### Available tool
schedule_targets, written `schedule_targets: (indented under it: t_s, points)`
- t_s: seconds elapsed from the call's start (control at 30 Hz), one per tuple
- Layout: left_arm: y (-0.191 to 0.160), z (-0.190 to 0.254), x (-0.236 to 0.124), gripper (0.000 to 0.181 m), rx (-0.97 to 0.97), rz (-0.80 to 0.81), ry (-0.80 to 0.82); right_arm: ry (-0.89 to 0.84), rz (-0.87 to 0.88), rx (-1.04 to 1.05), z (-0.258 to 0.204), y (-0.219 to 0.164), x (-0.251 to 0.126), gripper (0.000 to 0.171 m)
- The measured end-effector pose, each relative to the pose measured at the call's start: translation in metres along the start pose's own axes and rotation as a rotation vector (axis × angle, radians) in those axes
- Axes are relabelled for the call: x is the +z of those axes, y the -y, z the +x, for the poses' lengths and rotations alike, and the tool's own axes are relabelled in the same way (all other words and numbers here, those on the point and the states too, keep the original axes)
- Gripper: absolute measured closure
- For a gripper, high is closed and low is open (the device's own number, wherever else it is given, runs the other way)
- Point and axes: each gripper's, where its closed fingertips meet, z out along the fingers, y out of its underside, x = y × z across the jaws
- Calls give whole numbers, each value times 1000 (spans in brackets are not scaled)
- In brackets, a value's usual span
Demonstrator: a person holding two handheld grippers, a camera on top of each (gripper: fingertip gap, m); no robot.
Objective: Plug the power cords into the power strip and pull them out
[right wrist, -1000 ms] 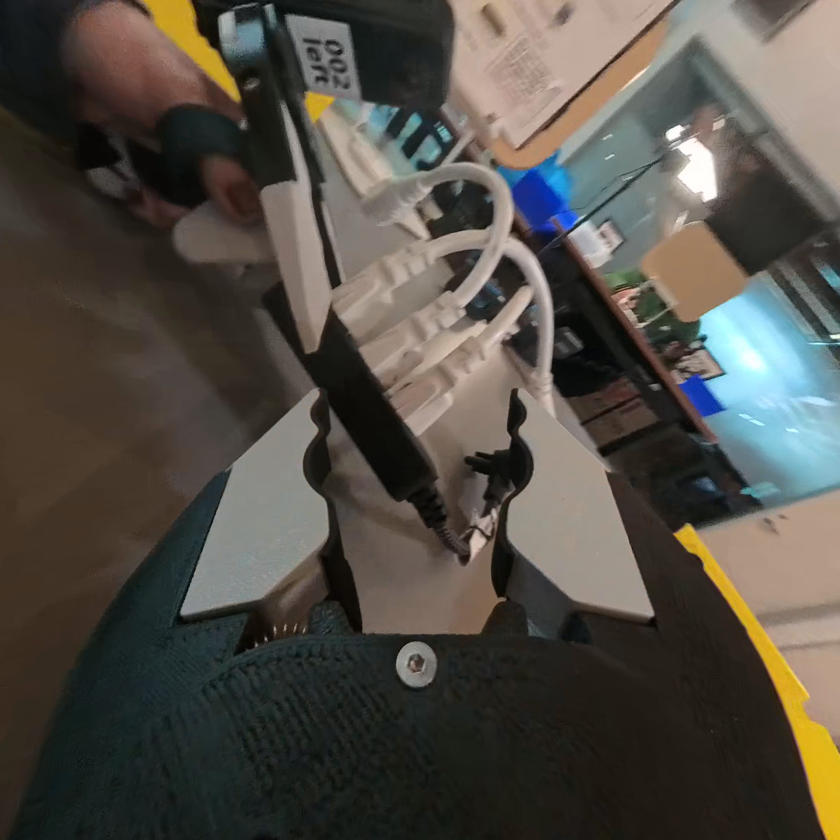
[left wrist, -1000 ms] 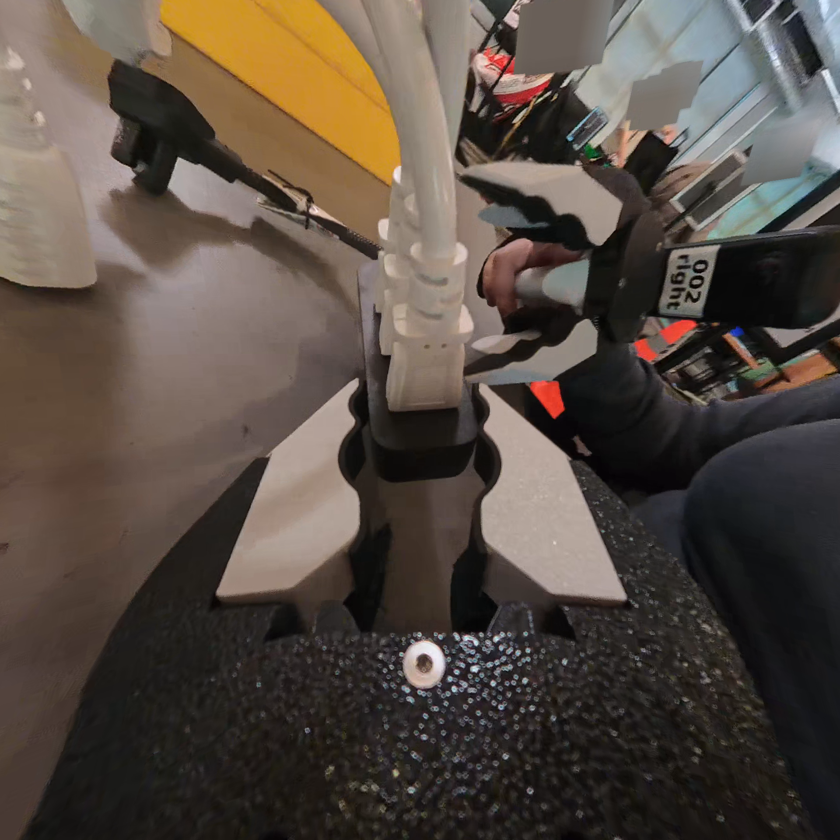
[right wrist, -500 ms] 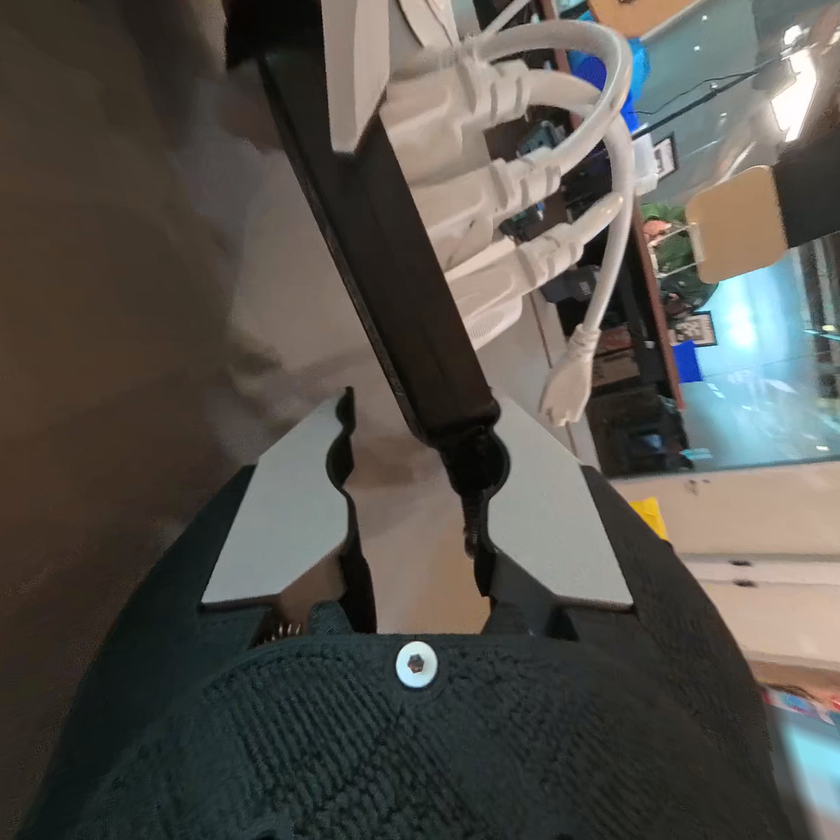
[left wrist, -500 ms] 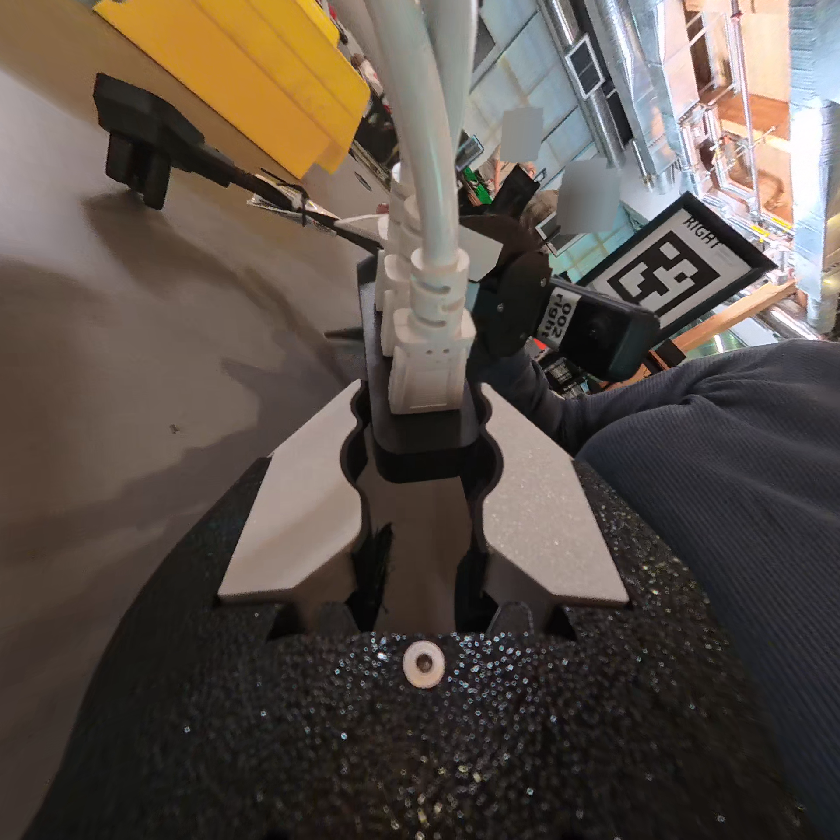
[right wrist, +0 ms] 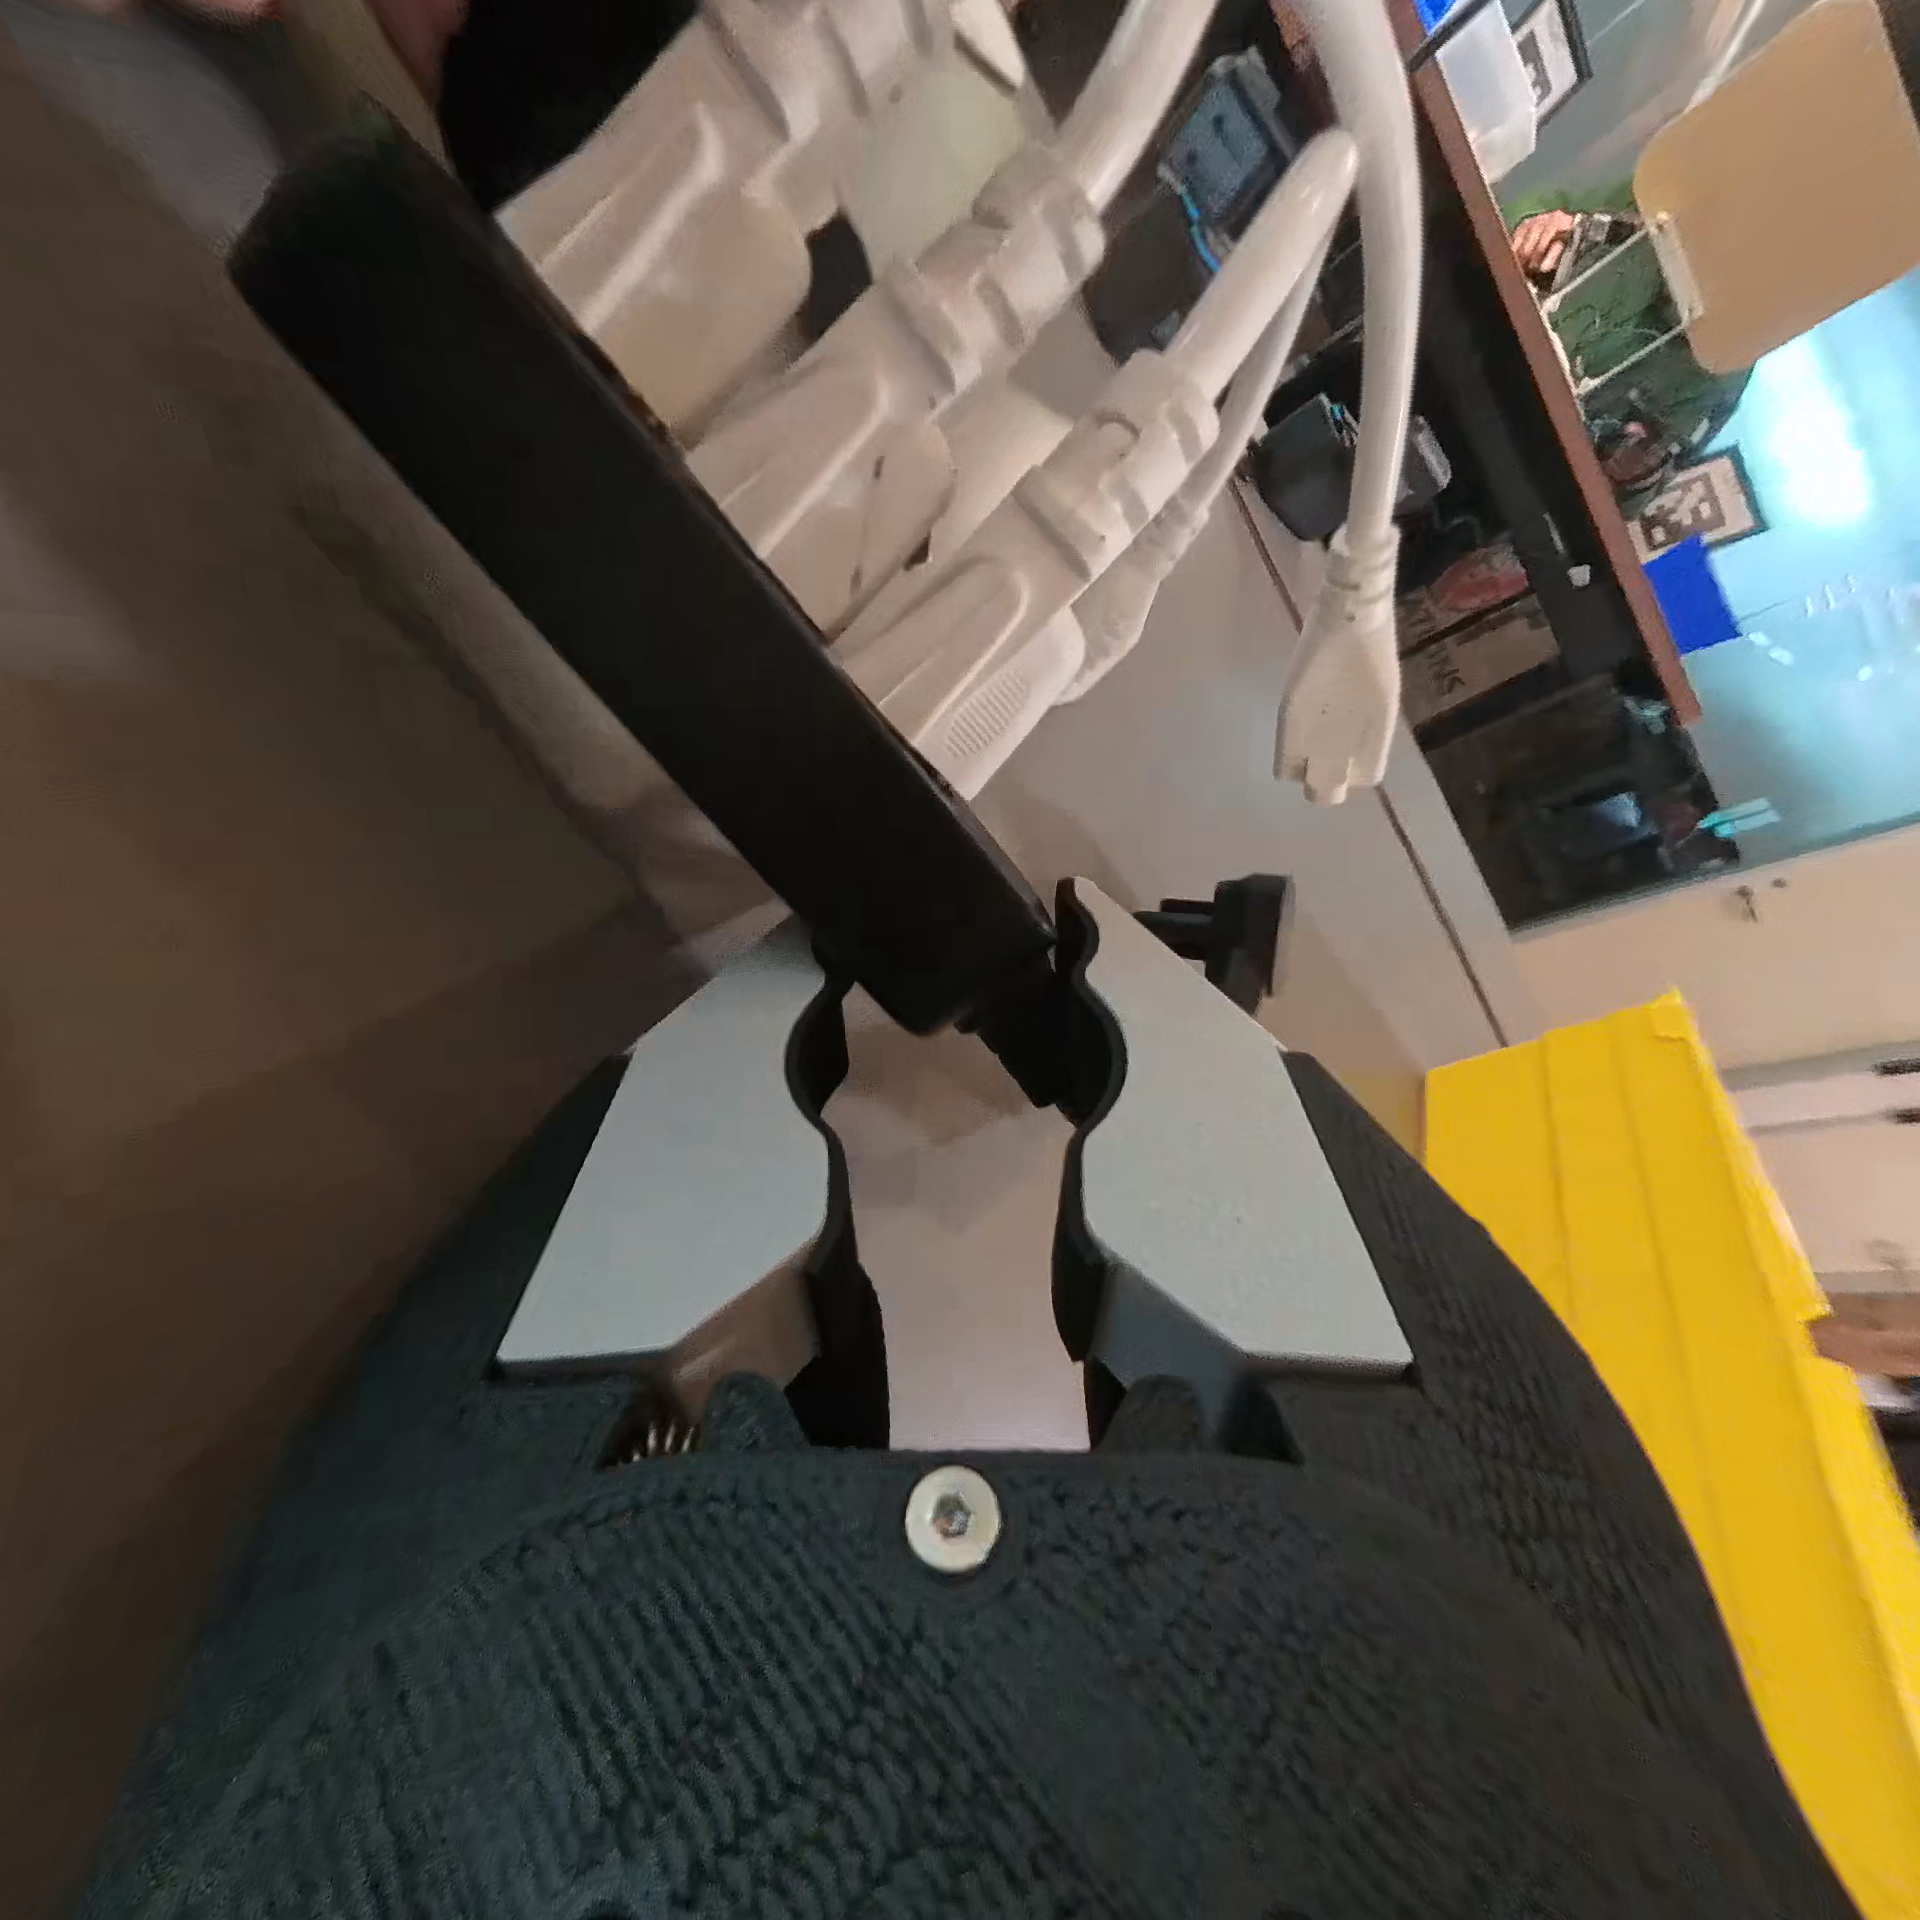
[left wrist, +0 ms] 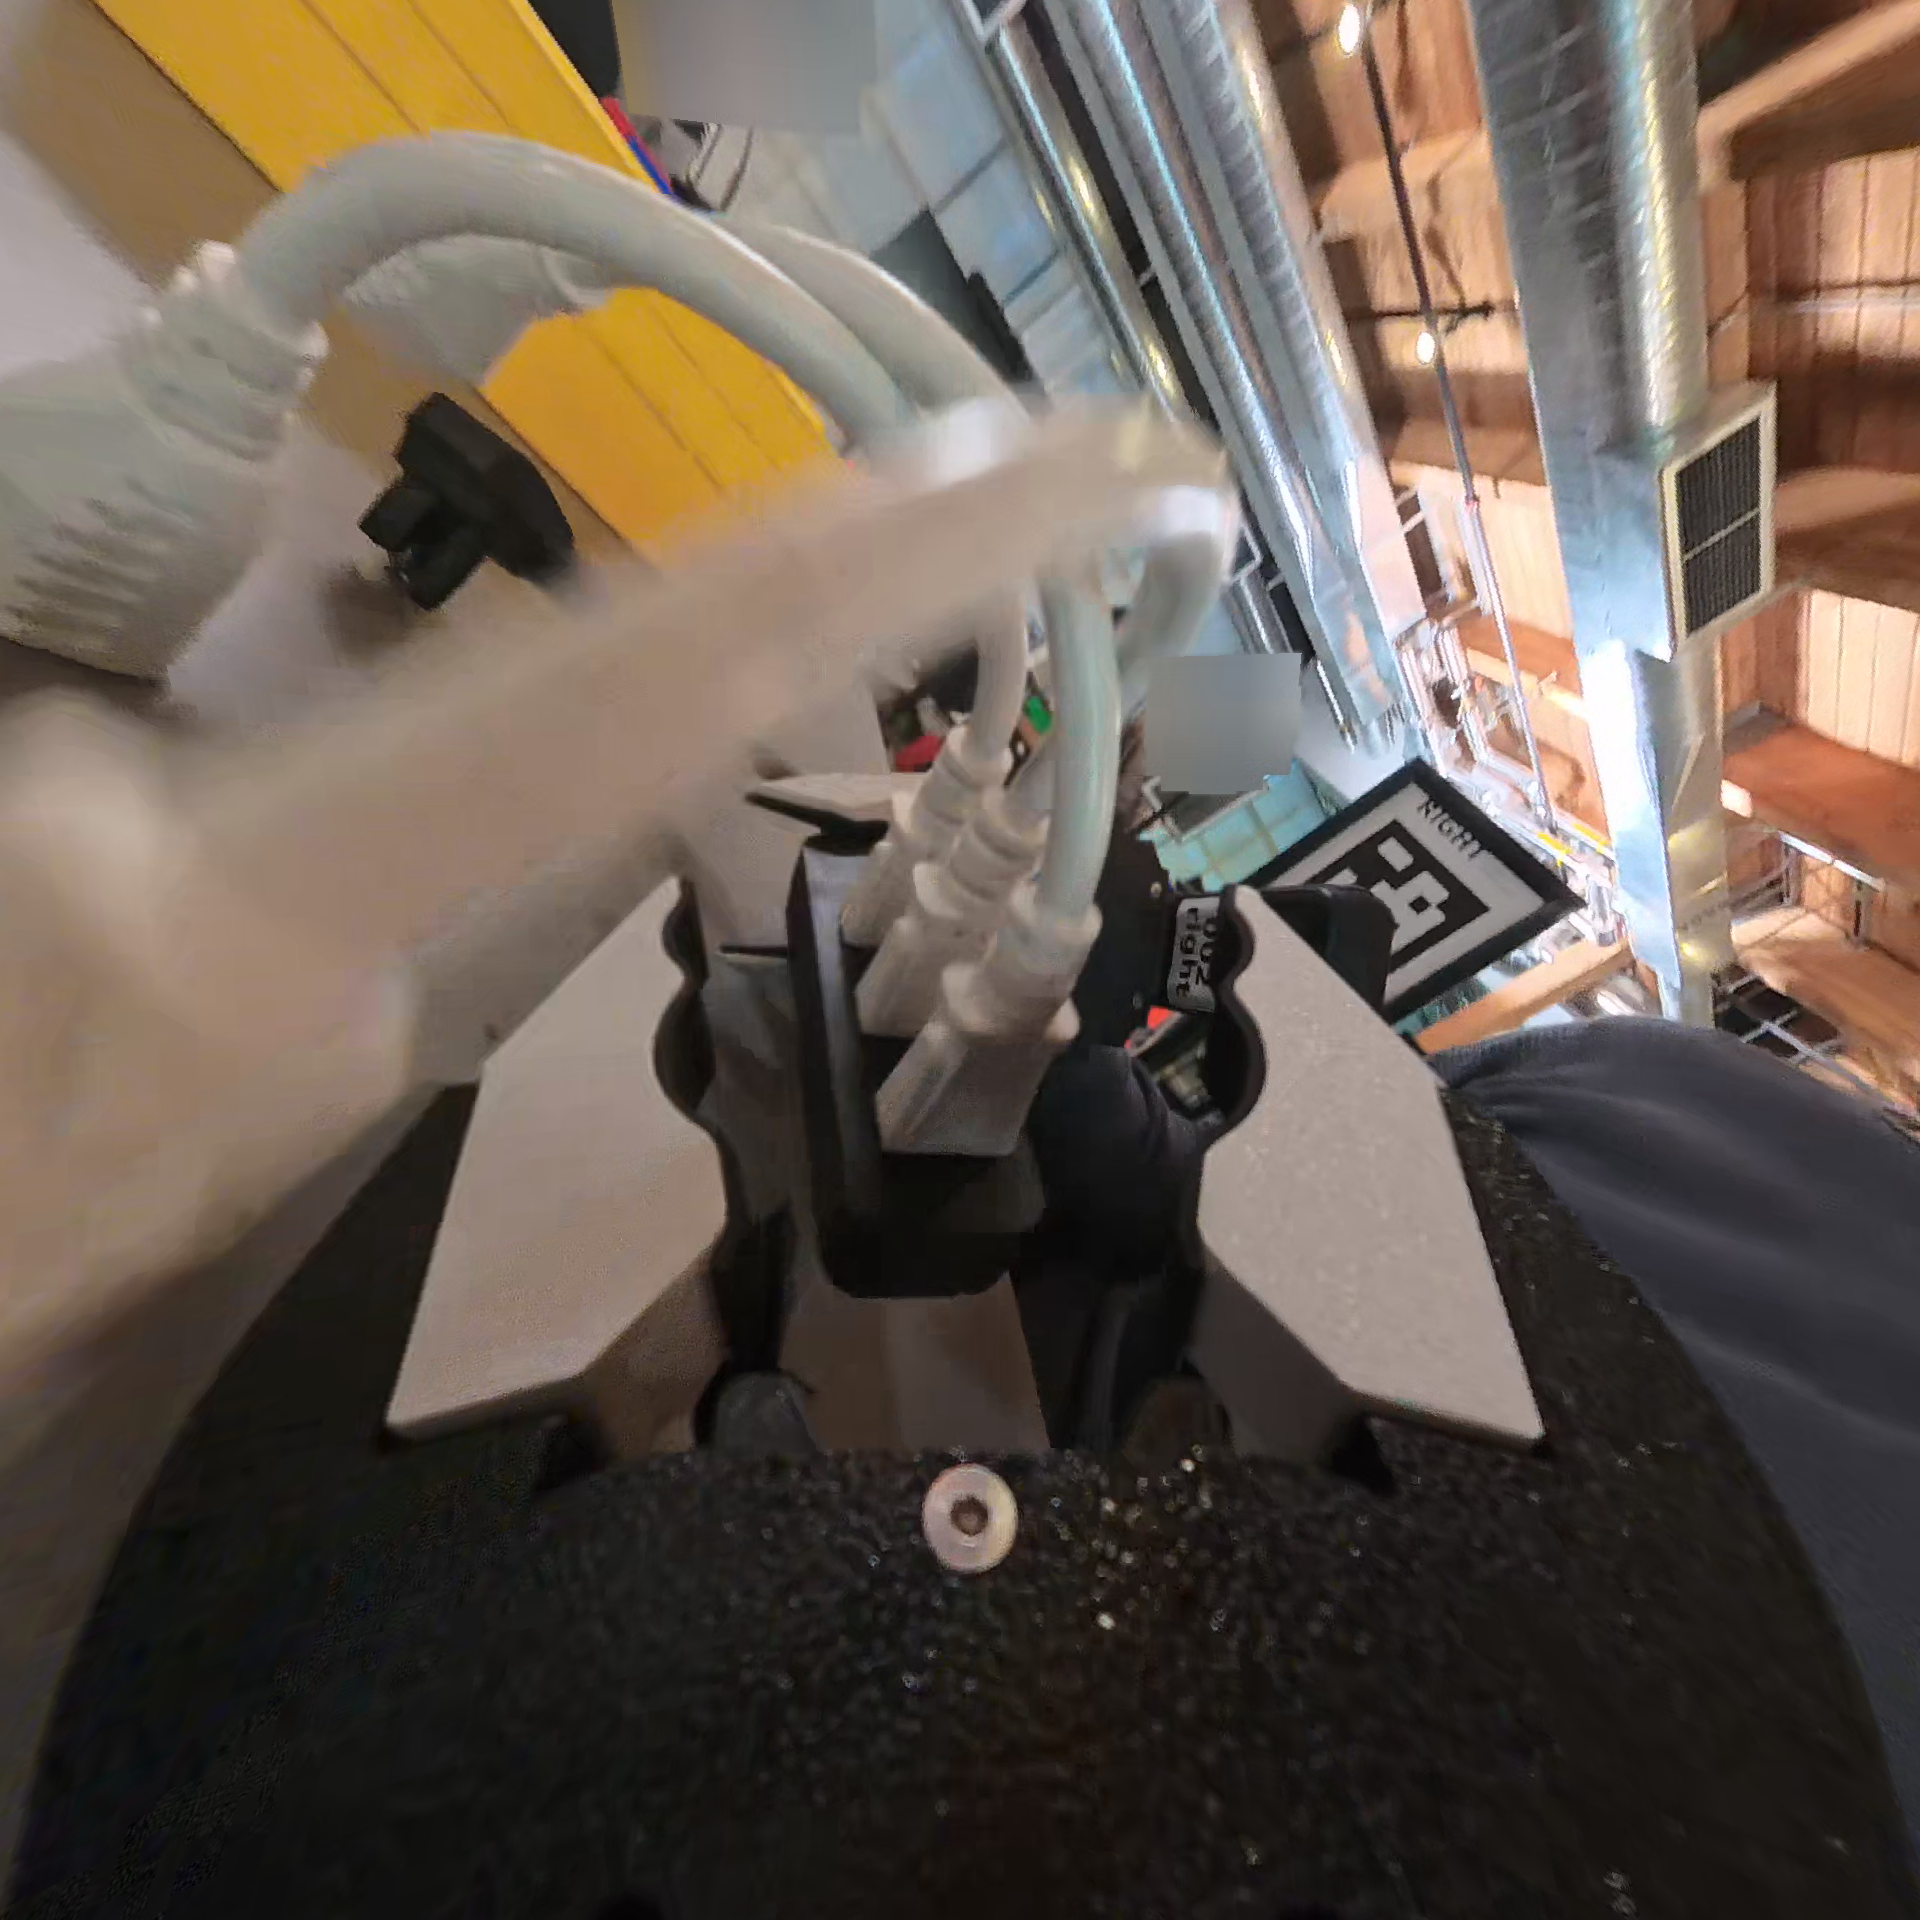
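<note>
Right gripper (right wrist: 956, 997) pinches the cord end of the black power strip (right wrist: 644, 582), jaws nearly closed on it, apparently to steady it for pulling. Left gripper (left wrist: 956, 1039) stands wide open around the strip's other end, gripping nothing. White plugs (right wrist: 935, 582) fill the sockets; one loose plug (right wrist: 1335, 717) dangles right. A yellow bin (right wrist: 1621, 1247) sits beyond, its contents unseen.

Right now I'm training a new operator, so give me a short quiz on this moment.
1. True or false: the left gripper is clamped on the power strip.
2. The plugs seated in the strip are: A black, B white, C yellow.
3. Fill in: the strip's cord end sits between the fingers of the ___ gripper.
Key: 1 false, its fingers stand open either side; 2 B; 3 right gripper.
</note>
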Motion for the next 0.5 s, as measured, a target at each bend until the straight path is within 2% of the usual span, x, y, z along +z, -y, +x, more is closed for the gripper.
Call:
schedule_targets:
  t_s: [0.13,0.27,0.37,0.5]
  points:
    - [13,0,-6,80,9,85,-3,18,81,255,13,12,-2,136]
    - [3,1,5,77,204,25,75,26,158,509,30,23,-6,140]
    - [-6,2,20,76,309,-5,116,25,184,512,29,25,-5,144]
    - [-5,3,33,79,266,25,102,-11,182,427,24,32,-3,145]
